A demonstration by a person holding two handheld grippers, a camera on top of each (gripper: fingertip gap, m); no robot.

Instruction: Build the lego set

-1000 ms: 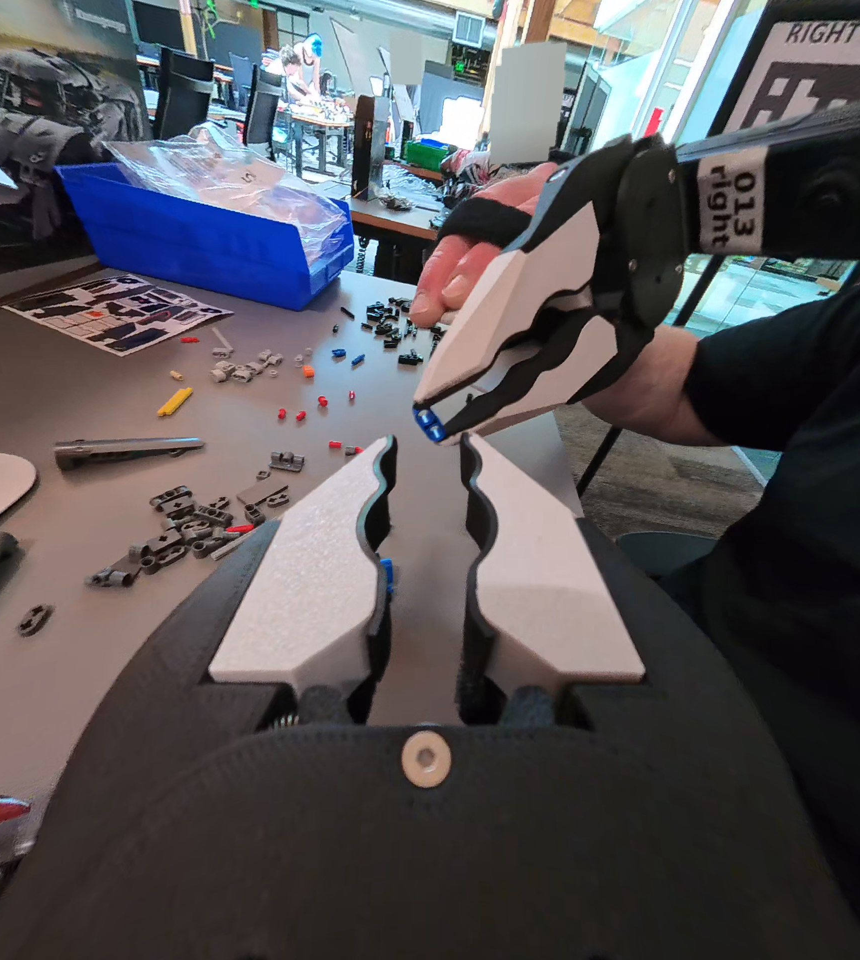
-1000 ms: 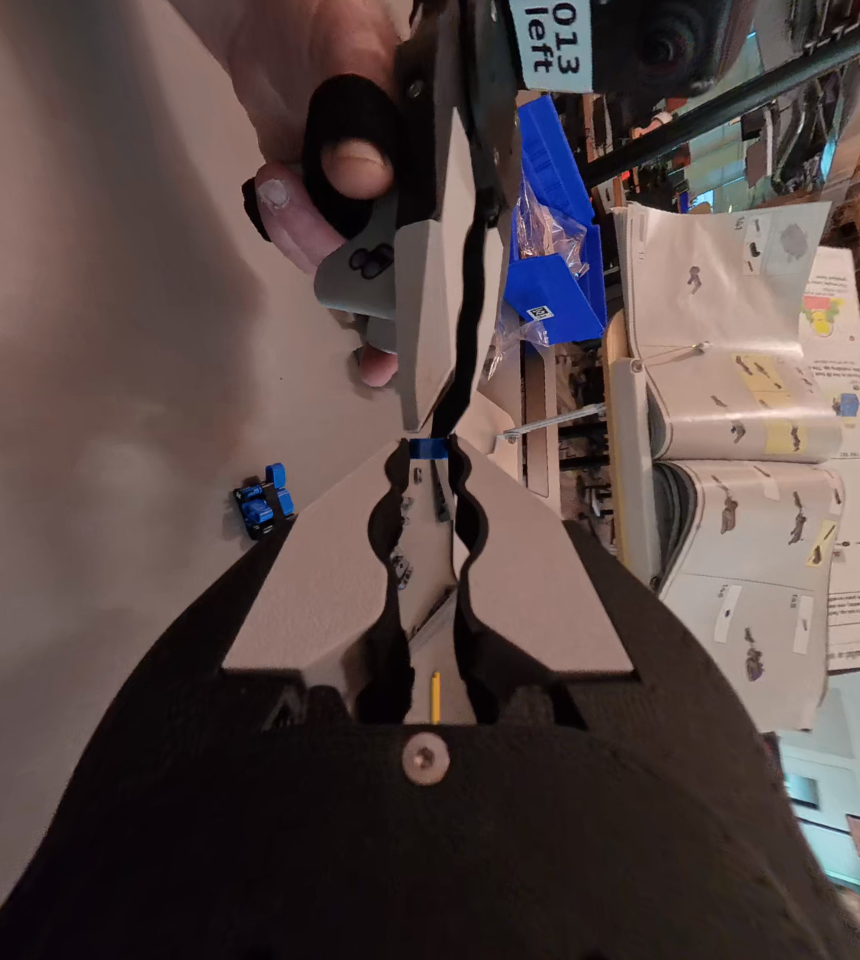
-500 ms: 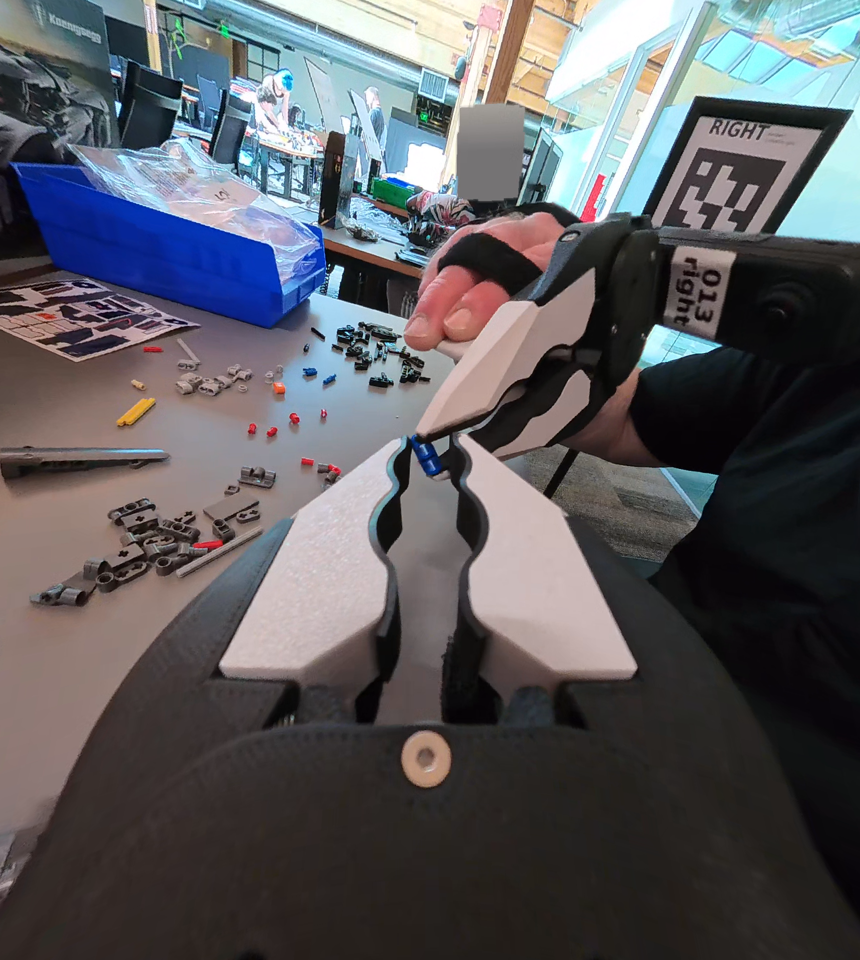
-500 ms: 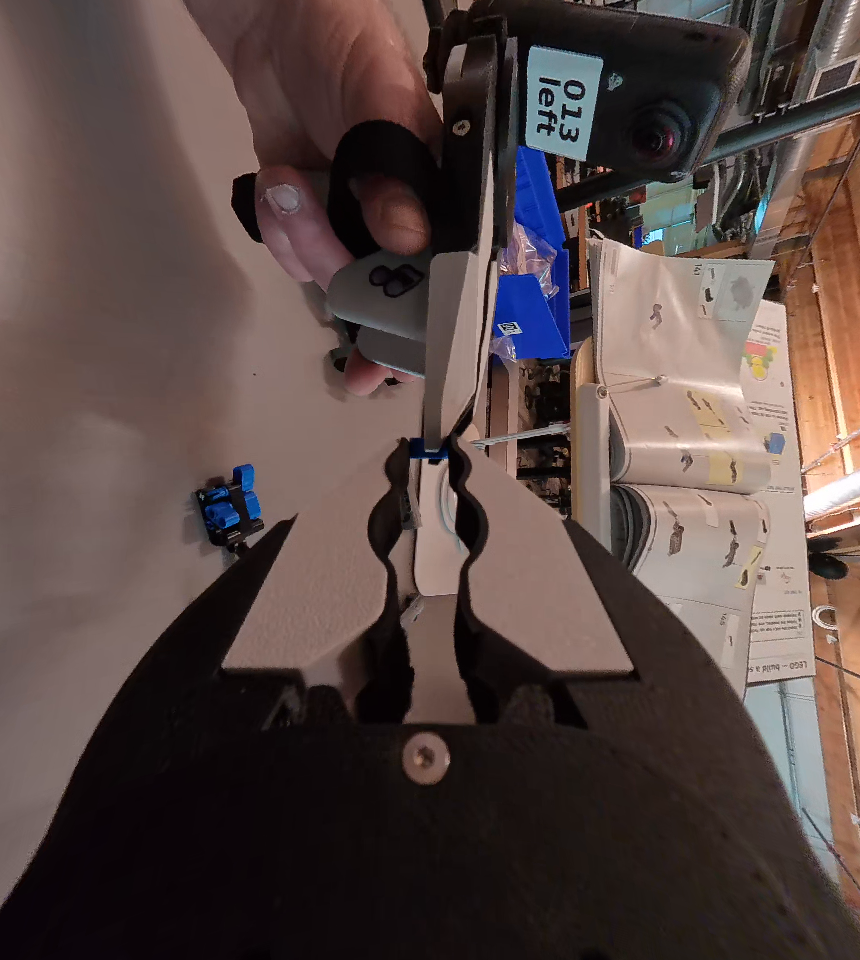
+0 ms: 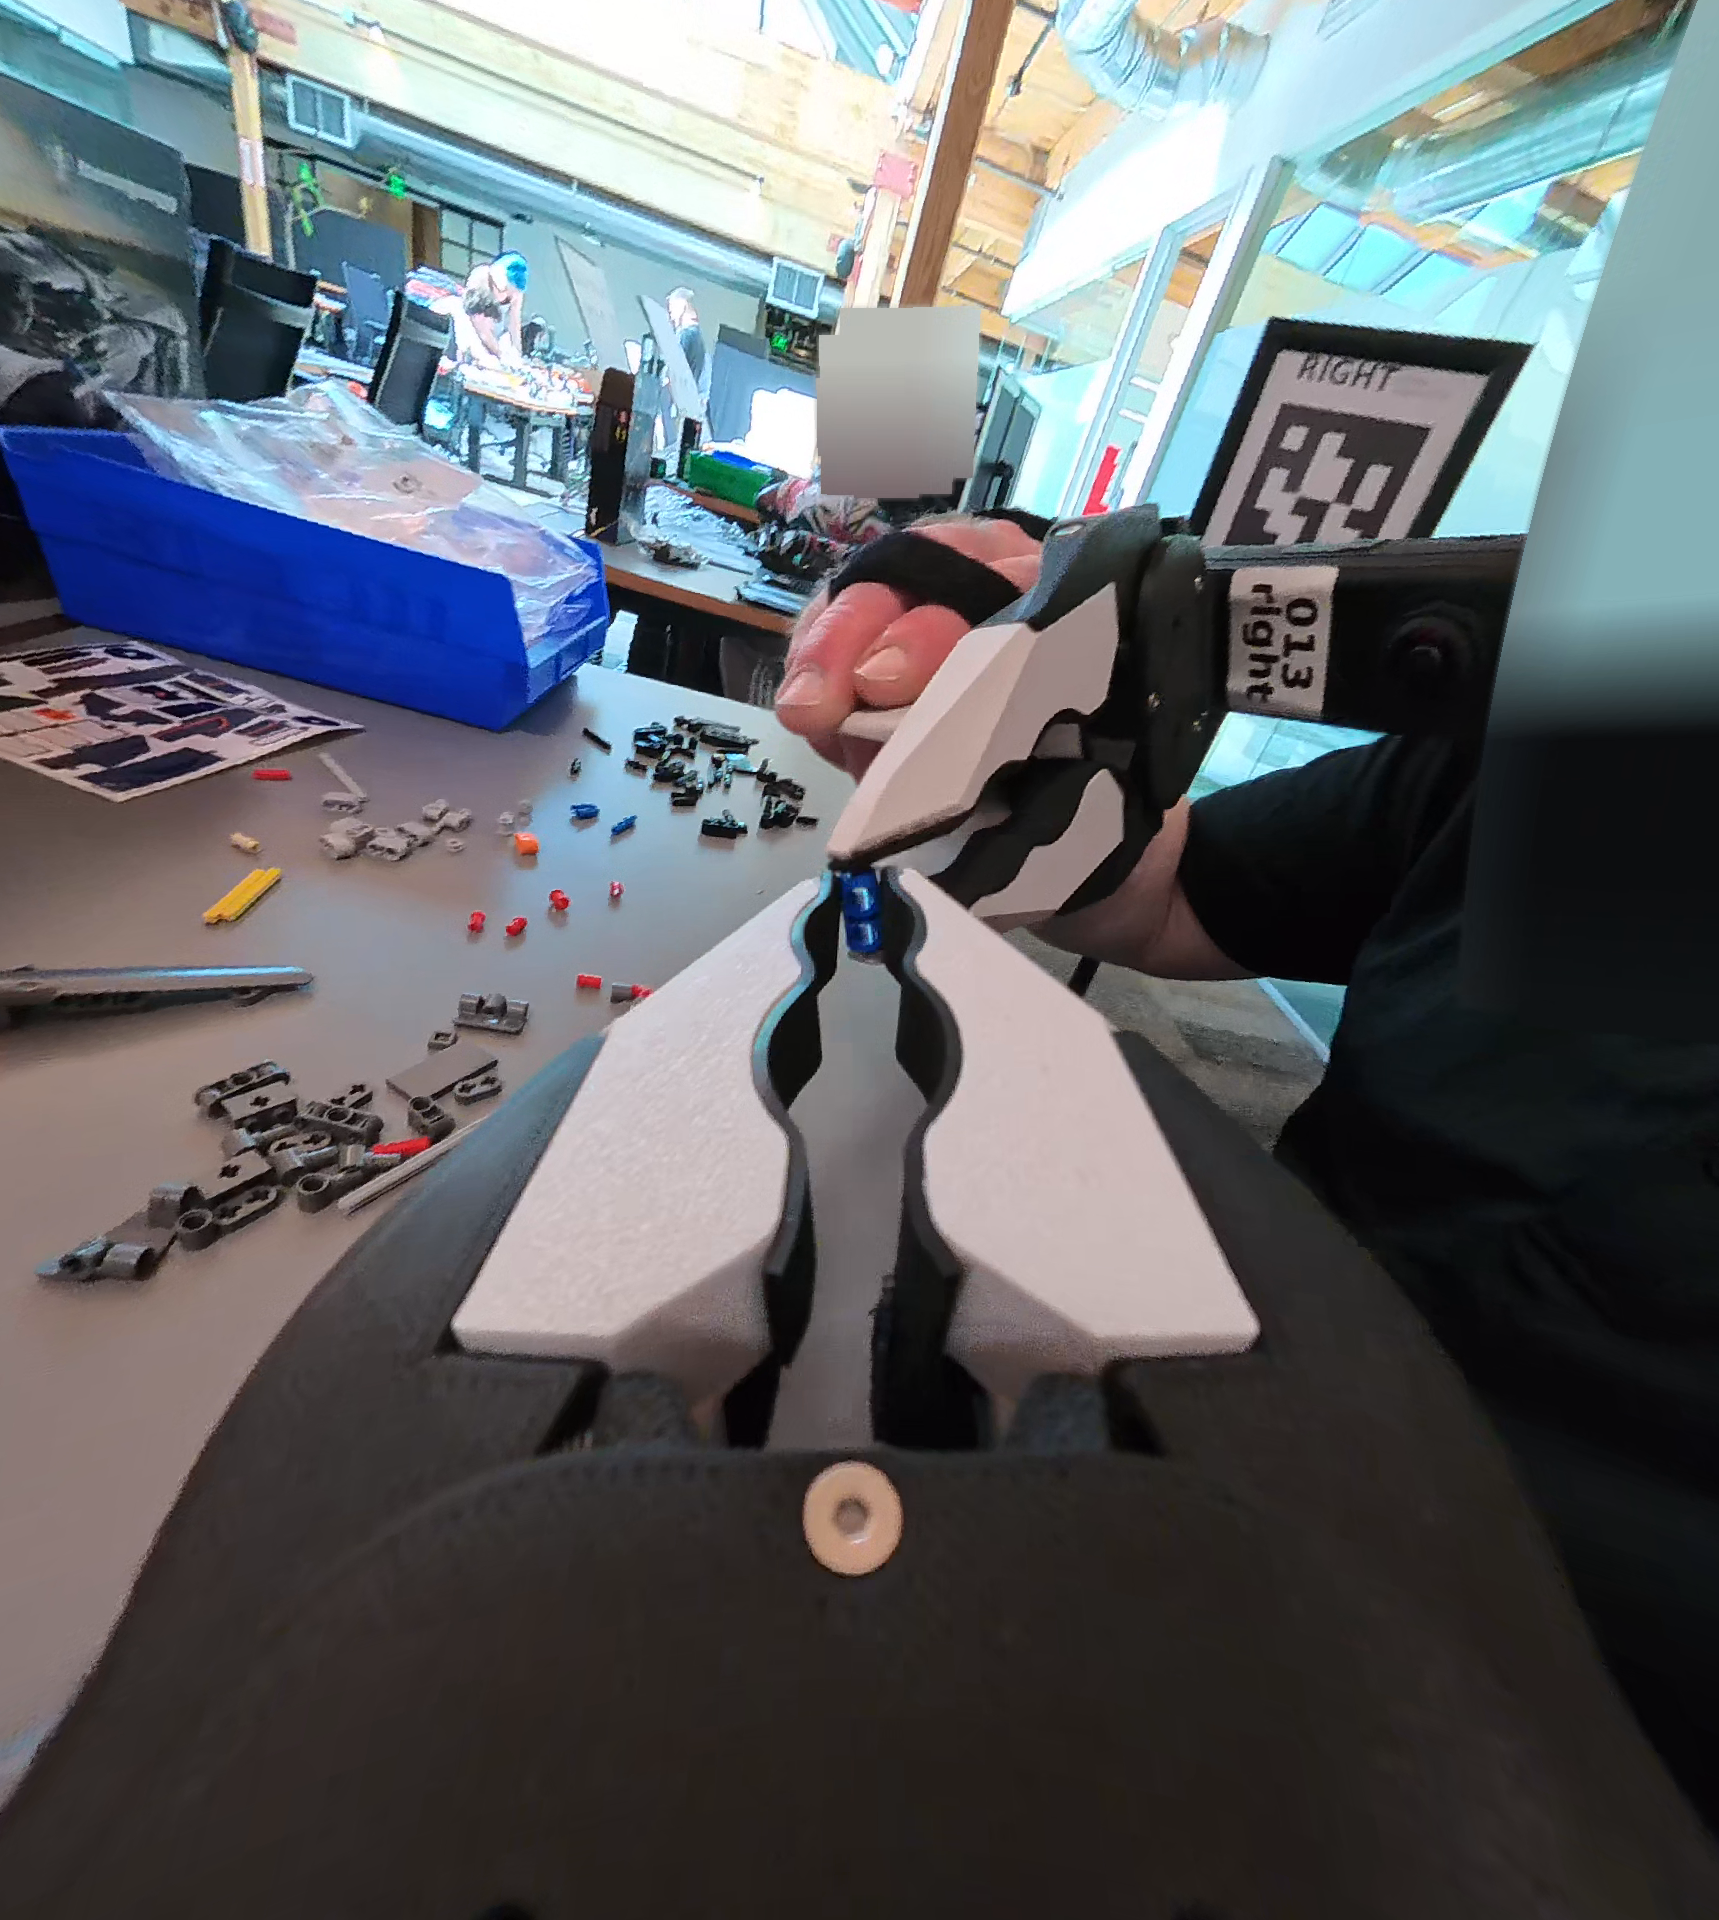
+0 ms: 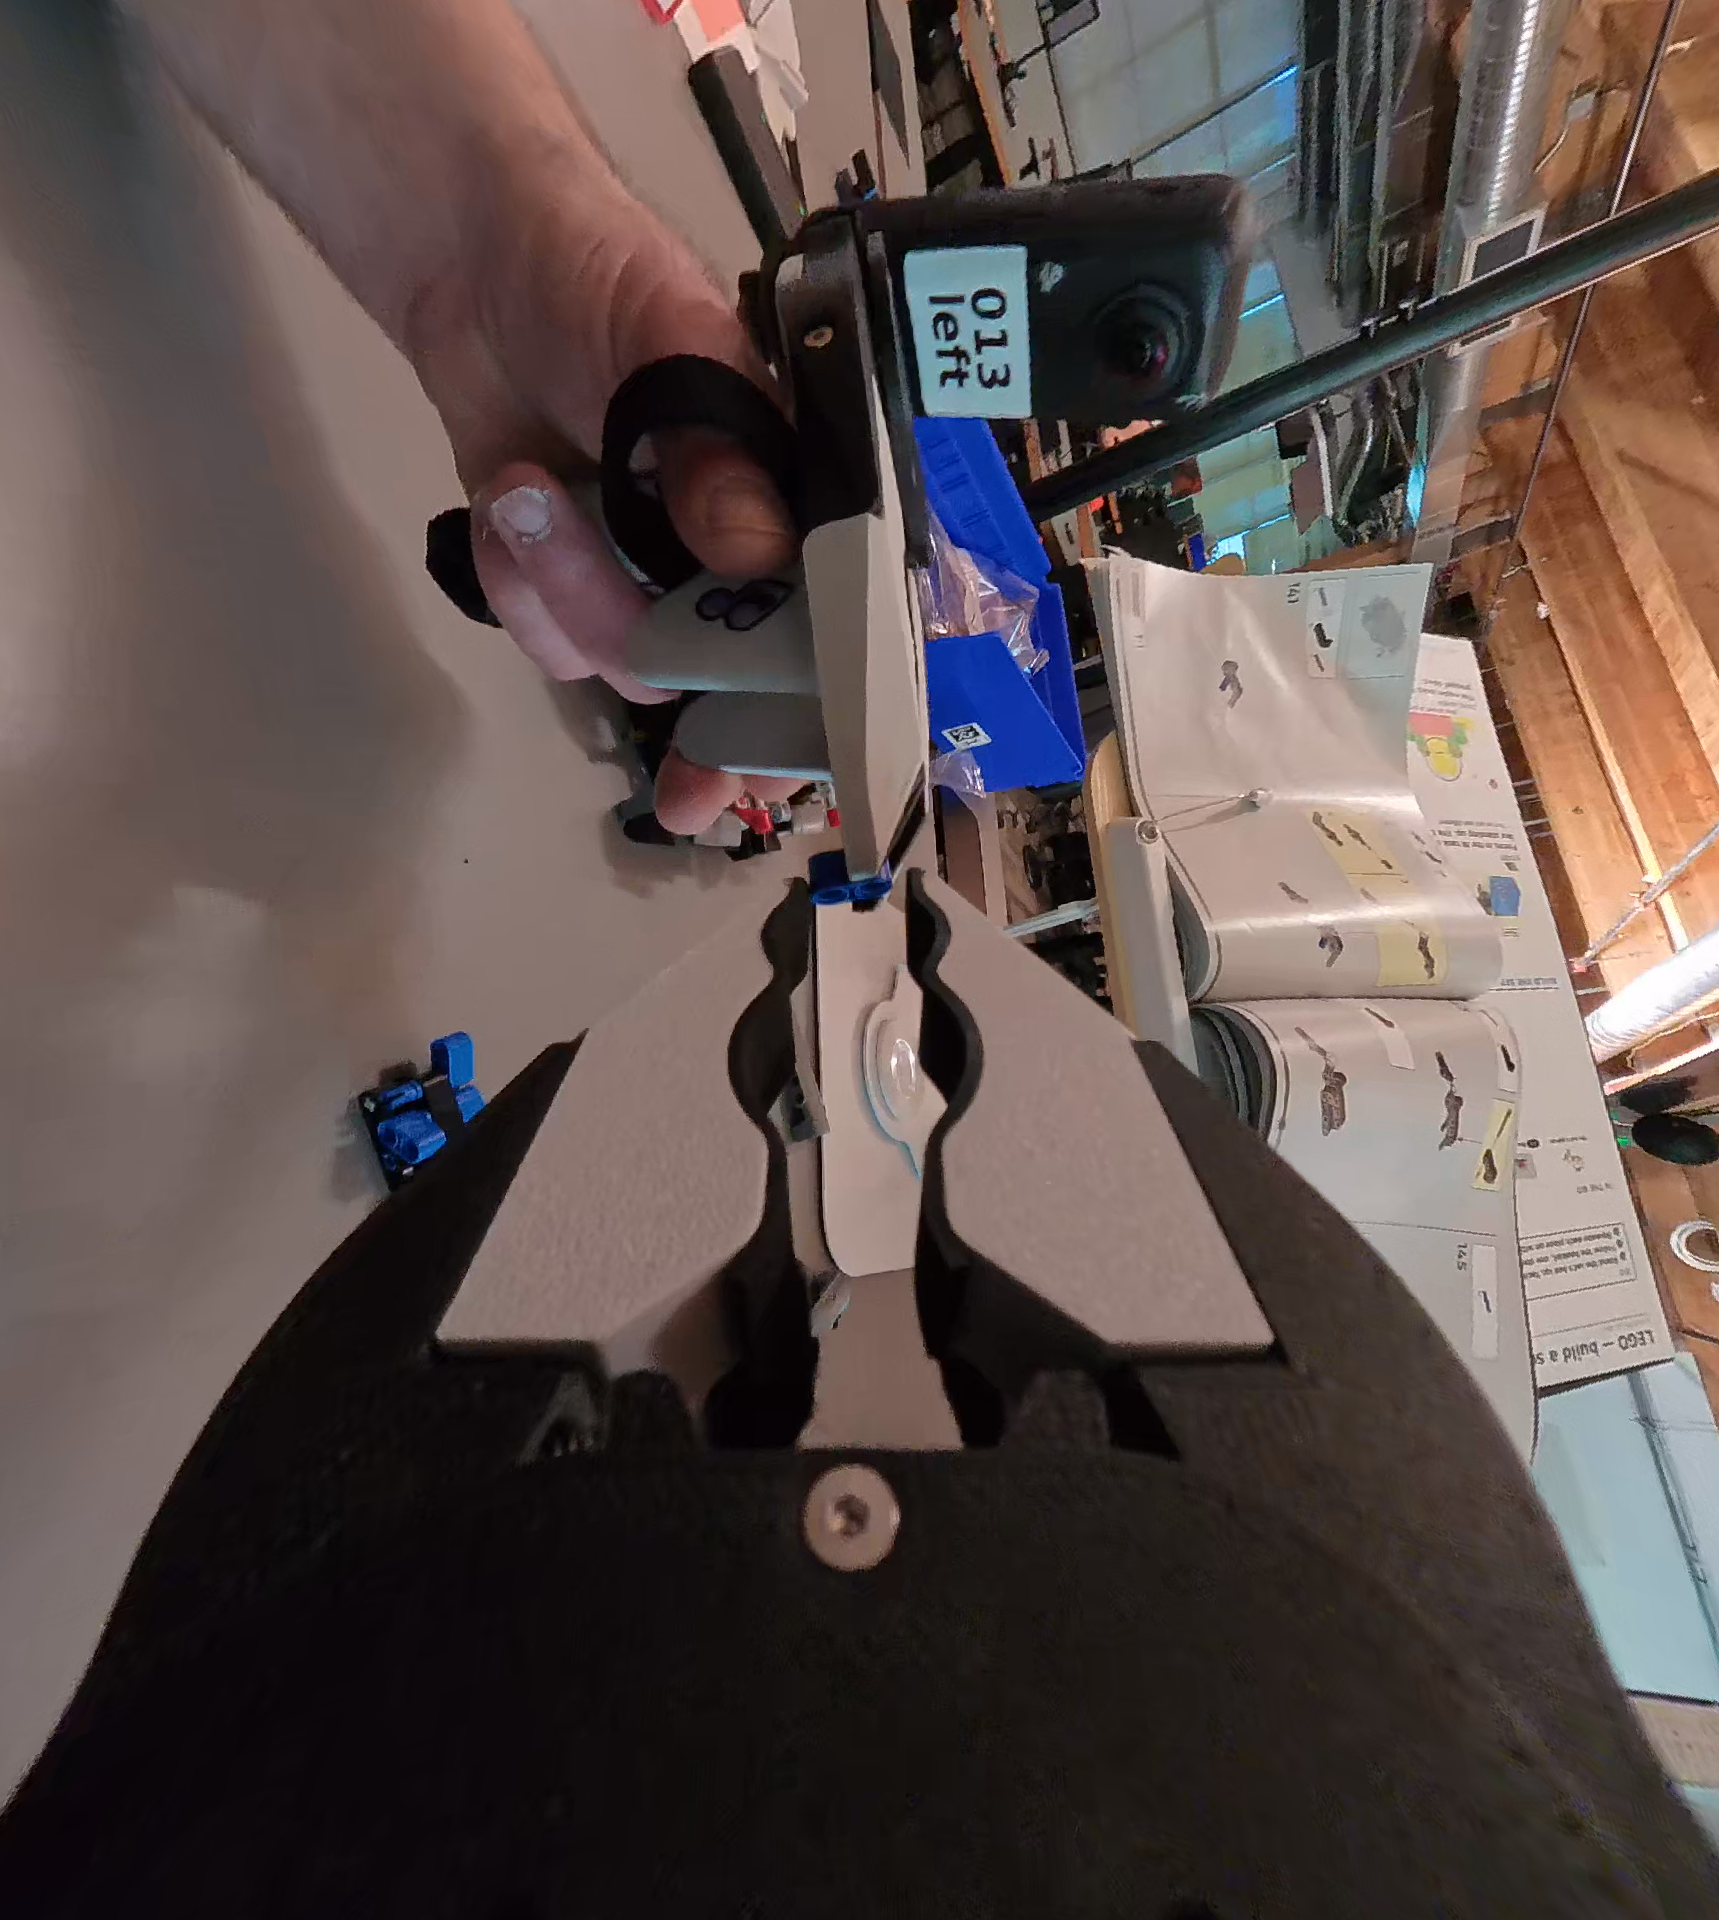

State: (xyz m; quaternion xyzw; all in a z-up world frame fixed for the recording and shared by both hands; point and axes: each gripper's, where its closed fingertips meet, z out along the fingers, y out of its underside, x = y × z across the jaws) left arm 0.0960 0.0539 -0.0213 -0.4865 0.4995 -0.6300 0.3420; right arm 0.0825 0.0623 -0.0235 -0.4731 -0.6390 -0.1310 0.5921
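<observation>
Left gripper [image 5: 860, 914] is clamped on the blue piece [image 5: 860, 923] above the table [image 5: 159, 1455]; right gripper [image 6: 850, 894] stands apart, tips just beside it. A nudge could twist the piece free

We see a small blue two-hole connector piece [image 5: 860, 914] clamped upright between our left hand-held gripper's [image 5: 860, 902] fingertips. Our right hand-held gripper [image 6: 850, 896] stands parted just beside it, above the desk [image 5: 211, 1039].

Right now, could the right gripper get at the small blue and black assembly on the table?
Probably yes. The blue and black assembly lies alone on bare table just beside the right gripper, whose fingers stand apart. The left gripper, holding a blue piece, is ahead, not between.
</observation>
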